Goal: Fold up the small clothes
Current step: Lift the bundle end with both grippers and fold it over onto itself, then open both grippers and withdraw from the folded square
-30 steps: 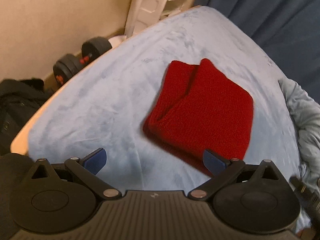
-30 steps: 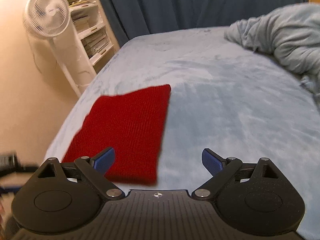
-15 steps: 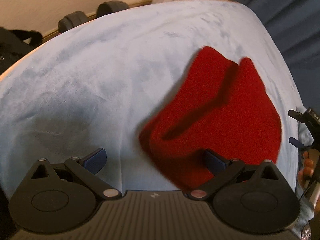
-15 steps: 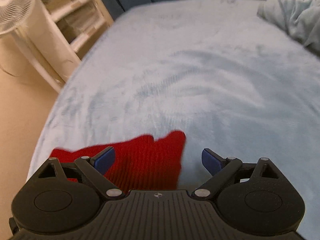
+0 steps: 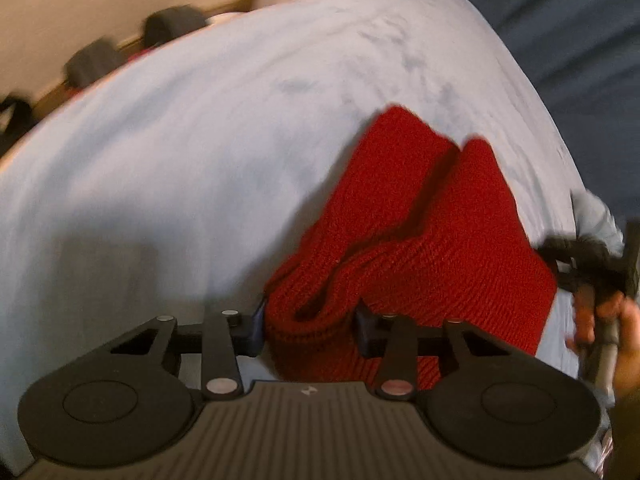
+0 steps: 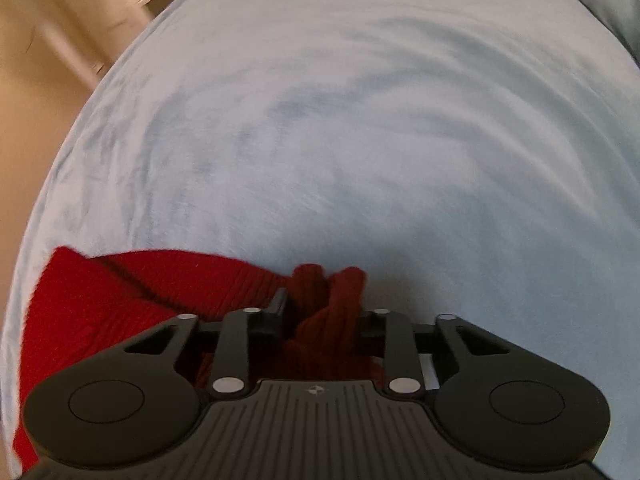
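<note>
A red knitted garment [image 5: 432,232] lies folded on the light blue bed cover [image 5: 200,152]. My left gripper [image 5: 310,328] is shut on its near bunched edge. In the right wrist view the same red garment [image 6: 120,304] lies at the lower left, and my right gripper [image 6: 322,316] is shut on a bunched corner of it. The right gripper and the hand holding it also show at the right edge of the left wrist view [image 5: 584,264], at the garment's far side.
The bed cover [image 6: 360,140] spreads wide ahead of the right gripper. A crumpled blue blanket [image 6: 612,4] lies at the far right. Dumbbells [image 5: 132,44] sit on the floor past the bed's left edge. A dark curtain [image 5: 560,32] hangs behind.
Both grippers moved down onto the red garment and closed on it, left on its near edge, right on a corner. Both were open and clear of it before.
</note>
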